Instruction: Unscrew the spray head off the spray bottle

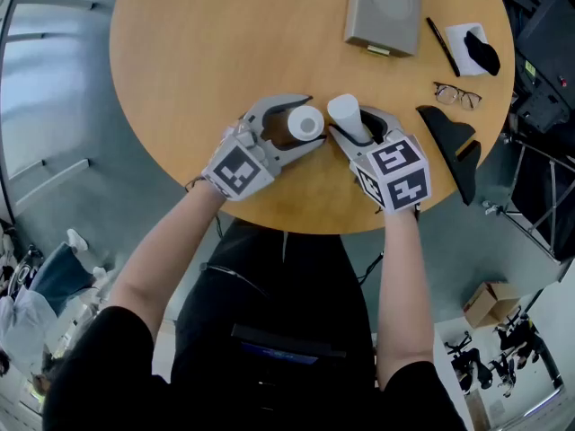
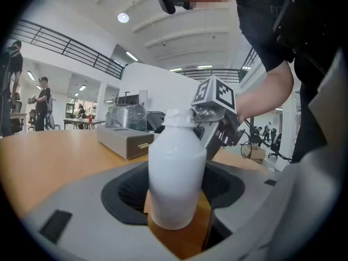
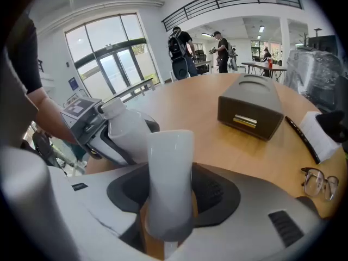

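Note:
Over the near edge of the round wooden table [image 1: 207, 52], my left gripper [image 1: 308, 122] is shut on the white spray bottle [image 1: 305, 124]. In the left gripper view the bottle [image 2: 176, 173] stands between the pads with its bare neck on top. My right gripper [image 1: 353, 124] is shut on the white, tapered spray head [image 1: 345, 113], which is off the bottle and just to its right. The right gripper view shows the spray head [image 3: 168, 178] upright between the jaws, with the bottle [image 3: 124, 128] beyond it on the left.
At the table's far side lies a grey box [image 1: 384, 9]. To the right are a black pen [image 1: 442, 45], glasses [image 1: 458, 95], a white cloth with a black item [image 1: 476, 48] and a black angular object [image 1: 454, 146]. People stand far off in the hall.

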Available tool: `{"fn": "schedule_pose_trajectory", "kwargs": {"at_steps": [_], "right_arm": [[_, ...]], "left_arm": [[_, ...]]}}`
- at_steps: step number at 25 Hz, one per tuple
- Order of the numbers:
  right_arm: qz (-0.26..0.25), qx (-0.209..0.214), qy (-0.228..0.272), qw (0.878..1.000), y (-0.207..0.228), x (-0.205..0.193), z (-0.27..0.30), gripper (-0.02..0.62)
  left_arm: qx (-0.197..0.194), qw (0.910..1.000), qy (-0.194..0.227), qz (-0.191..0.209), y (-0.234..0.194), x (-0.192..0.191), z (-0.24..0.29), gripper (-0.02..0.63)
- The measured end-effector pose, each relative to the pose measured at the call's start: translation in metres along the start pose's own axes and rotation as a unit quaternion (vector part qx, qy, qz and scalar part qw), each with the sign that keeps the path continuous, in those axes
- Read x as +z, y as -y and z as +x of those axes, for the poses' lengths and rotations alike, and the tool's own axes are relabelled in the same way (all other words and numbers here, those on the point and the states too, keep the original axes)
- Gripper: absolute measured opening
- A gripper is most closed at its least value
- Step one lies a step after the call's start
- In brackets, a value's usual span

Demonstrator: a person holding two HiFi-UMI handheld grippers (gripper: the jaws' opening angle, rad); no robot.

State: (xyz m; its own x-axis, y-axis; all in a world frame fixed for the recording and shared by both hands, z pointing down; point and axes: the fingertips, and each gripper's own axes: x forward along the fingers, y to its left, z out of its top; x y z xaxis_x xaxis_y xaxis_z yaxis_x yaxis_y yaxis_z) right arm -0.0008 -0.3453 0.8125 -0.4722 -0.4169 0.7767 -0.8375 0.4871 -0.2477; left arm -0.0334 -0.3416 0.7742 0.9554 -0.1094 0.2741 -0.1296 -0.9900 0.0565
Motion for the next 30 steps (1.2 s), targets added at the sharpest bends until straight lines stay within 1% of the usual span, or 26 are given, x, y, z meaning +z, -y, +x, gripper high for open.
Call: {"fn": "schedule_pose_trajectory", "kwargs": {"at_steps": [2, 5, 9, 13, 16, 20, 22, 25, 28, 30], "right_arm": [[-0.002, 0.01, -0.005, 1.0, -0.006, -0.001, 0.004, 0.224], [-0.009, 0.01, -0.009, 1.0, -0.011, -0.002, 0.006, 0.229], [-0.011, 0.015, -0.004, 1.0, -0.017, 0.002, 0.0, 0.307], [-0.016, 0.016, 0.001, 1.0, -0.023, 0.005, -0.017, 0.31], [-0.017, 0.019, 0.009, 1.0, -0.034, 0.012, -0.032, 0.309], [-0.018, 0.039, 0.05, 0.998, -0.059, 0.033, -0.06, 0.308], [-0.043, 0.05, 0.074, 0.995, -0.076, 0.047, -0.076, 0.308], [-0.074, 0.067, 0.111, 0.989, -0.107, 0.069, -0.107, 0.308], [-0.073, 0.094, 0.157, 0.98, -0.138, 0.092, -0.141, 0.308], [-0.073, 0.11, 0.19, 0.973, -0.155, 0.108, -0.163, 0.3]], "left_arm": [[-0.007, 1.0, -0.006, 0.003, 0.001, -0.003, -0.001, 0.314], [-0.011, 0.9999, -0.01, 0.006, 0.003, -0.004, -0.003, 0.325], [-0.011, 0.9998, -0.019, 0.005, 0.003, -0.004, -0.015, 0.353], [-0.008, 0.9993, -0.036, 0.005, 0.009, -0.001, -0.03, 0.353], [0.005, 0.9993, -0.037, -0.003, 0.012, 0.01, -0.046, 0.353], [0.025, 0.999, -0.029, -0.025, 0.019, 0.035, -0.071, 0.353], [0.031, 0.9986, -0.025, -0.036, 0.024, 0.051, -0.083, 0.353], [0.035, 0.9979, -0.022, -0.05, 0.035, 0.081, -0.102, 0.337], [0.044, 0.9969, -0.01, -0.064, 0.045, 0.118, -0.125, 0.337], [0.05, 0.9962, 0.0, -0.072, 0.049, 0.143, -0.14, 0.317]]}}
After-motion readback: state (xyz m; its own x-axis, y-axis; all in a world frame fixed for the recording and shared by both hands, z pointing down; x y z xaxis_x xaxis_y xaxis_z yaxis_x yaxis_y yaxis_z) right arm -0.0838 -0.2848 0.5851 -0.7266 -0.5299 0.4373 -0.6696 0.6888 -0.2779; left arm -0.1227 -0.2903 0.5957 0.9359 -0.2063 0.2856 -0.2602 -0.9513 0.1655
